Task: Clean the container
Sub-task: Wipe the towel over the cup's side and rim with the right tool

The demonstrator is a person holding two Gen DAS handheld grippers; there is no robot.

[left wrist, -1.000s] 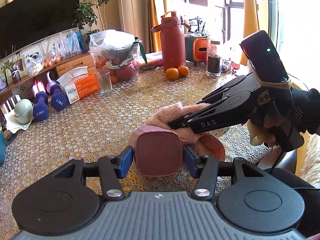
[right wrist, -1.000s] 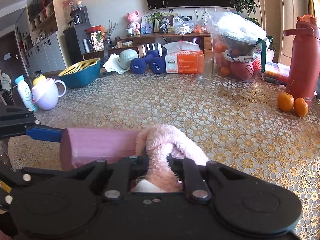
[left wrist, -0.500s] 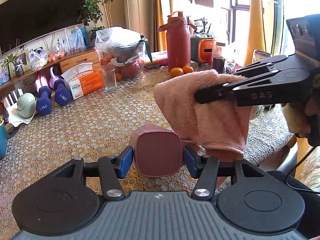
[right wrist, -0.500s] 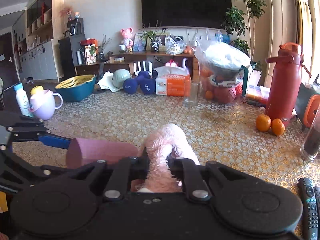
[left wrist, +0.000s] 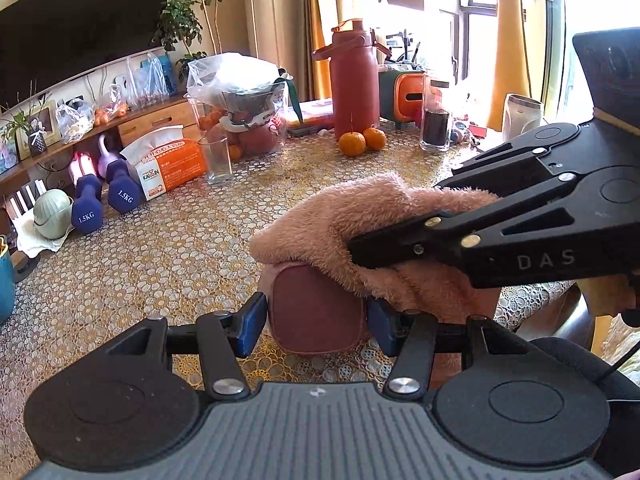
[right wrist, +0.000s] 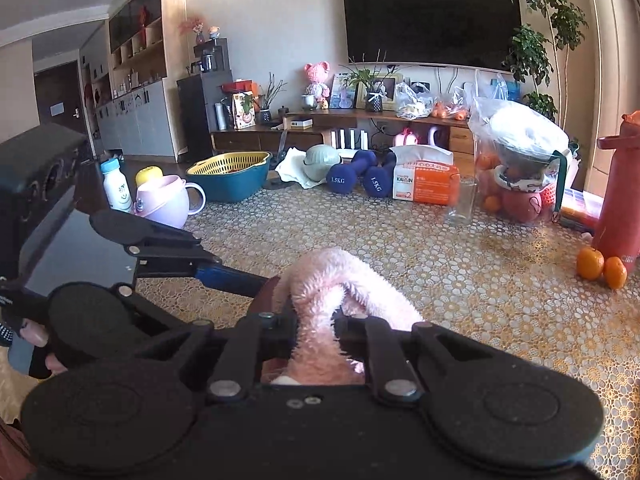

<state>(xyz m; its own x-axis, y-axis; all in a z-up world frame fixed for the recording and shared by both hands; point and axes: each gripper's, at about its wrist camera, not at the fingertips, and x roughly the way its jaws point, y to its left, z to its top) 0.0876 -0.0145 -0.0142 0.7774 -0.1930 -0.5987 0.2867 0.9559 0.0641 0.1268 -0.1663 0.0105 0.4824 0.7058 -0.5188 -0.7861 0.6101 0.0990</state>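
Over the lace-covered table [left wrist: 168,264], the left tongs [left wrist: 316,318] clamp the pink container [left wrist: 316,312], steadying it for wiping. Just above it, the right tongs [left wrist: 352,246] pinch the fluffy pink cloth [left wrist: 340,220], draped over the container's top. Beyond stand oranges [left wrist: 362,140].

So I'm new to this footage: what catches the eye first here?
The fluffy pink cloth, pinched in the right gripper, draped over the mauve container clamped in the left gripper at front centre. Behind stands a tall red flask with two oranges at its foot.
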